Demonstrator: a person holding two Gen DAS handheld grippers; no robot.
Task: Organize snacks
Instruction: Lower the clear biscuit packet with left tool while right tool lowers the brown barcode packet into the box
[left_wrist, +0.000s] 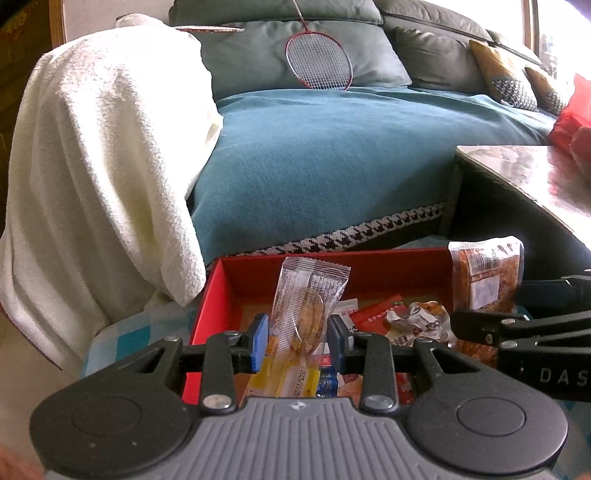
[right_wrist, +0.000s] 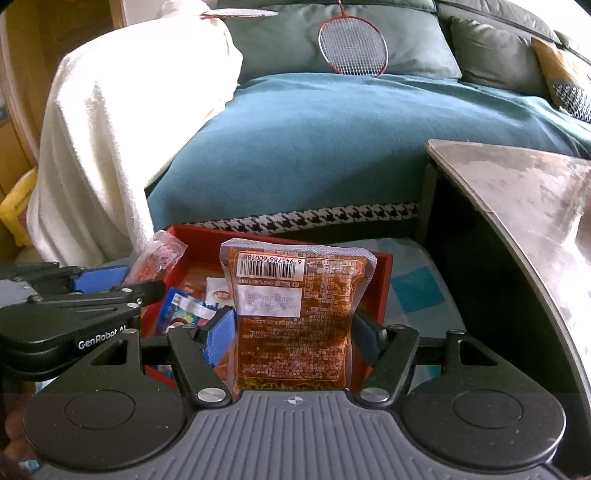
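Observation:
My left gripper (left_wrist: 296, 341) is shut on a clear snack packet with a yellow end (left_wrist: 304, 317), held upright over the red box (left_wrist: 221, 291). My right gripper (right_wrist: 293, 338) is shut on an orange-brown packet with a barcode (right_wrist: 293, 317), held over the same red box (right_wrist: 382, 280). The box holds several loose snack packets (left_wrist: 399, 323). In the left wrist view the right gripper (left_wrist: 517, 328) and its packet (left_wrist: 484, 273) show at the right. In the right wrist view the left gripper (right_wrist: 99, 286) and its clear packet (right_wrist: 157, 258) show at the left.
The box stands on a blue checked cloth (right_wrist: 413, 291). A teal-covered sofa (left_wrist: 332, 162) lies behind it, with a white towel (left_wrist: 99, 147) over its left arm and a badminton racket (left_wrist: 317, 59) on the cushions. A shiny table (right_wrist: 535, 206) edges in at the right.

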